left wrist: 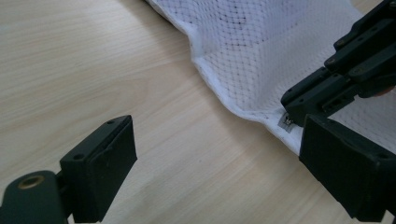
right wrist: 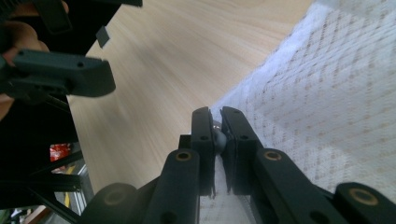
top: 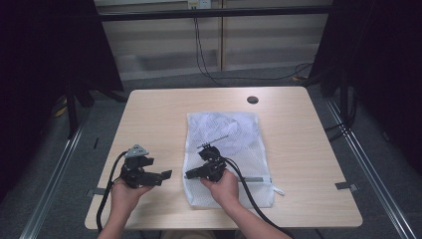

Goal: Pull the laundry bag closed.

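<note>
Tabletop: right gripper [right wrist: 216, 122] pinches mesh bag [right wrist: 327, 93].

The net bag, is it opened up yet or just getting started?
Just starting. The white mesh bag lies flat on the table. The right gripper is pinching its edge. The left gripper is open beside it, holding nothing. Opening the bag is left.

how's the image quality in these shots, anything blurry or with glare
High view: even light, sharp table, dark surroundings. Left gripper view: near fingers soft, mesh bag crisp, pale sheen on the wood. Right gripper view: bag weave and wood look smeared.
</note>
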A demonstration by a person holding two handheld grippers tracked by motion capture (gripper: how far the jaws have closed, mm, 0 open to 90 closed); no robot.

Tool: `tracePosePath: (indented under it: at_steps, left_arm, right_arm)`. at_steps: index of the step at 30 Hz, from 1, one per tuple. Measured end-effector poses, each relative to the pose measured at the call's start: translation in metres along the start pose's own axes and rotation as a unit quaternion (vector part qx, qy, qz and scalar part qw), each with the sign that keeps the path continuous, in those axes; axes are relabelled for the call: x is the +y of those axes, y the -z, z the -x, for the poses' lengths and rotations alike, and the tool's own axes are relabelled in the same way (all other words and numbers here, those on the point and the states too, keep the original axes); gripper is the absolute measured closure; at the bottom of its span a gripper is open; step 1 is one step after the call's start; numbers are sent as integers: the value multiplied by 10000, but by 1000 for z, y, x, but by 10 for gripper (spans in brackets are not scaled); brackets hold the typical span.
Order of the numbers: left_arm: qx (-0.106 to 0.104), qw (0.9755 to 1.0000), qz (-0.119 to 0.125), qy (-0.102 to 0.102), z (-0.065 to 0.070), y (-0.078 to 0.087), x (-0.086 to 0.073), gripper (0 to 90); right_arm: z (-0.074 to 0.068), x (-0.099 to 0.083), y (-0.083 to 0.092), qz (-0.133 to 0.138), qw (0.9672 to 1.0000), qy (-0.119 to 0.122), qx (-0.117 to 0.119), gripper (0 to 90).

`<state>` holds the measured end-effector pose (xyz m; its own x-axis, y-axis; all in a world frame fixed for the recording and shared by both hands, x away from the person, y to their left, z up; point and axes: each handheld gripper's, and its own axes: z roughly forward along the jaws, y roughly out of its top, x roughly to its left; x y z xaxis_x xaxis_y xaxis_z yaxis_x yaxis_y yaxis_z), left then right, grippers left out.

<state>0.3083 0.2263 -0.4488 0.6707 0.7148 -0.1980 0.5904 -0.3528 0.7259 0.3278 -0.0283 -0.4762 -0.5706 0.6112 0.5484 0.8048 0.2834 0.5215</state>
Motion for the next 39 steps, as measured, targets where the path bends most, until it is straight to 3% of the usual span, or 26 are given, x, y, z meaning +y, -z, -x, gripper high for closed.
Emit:
tracePosePath:
  at_steps: [14, 19, 21, 39]
  left_arm:
    - [-390, 9992, -83, 70, 7, -10, 1, 140]
    - [-692, 9972, -77, 263, 11, -16, 2, 151]
    - [-770, 9966, -138, 246, 12, -18, 2, 156]
    - [-1242, 9908, -341, 415, 19, -34, 3, 230]
  right_arm:
    - [3, 2, 11, 135, 9998, -58, 113, 839]
    - [3, 2, 14, 200, 9997, -43, 107, 841]
    - [2, 2, 15, 199, 9998, -29, 94, 842]
    - [1, 2, 21, 330, 9994, 83, 96, 850]
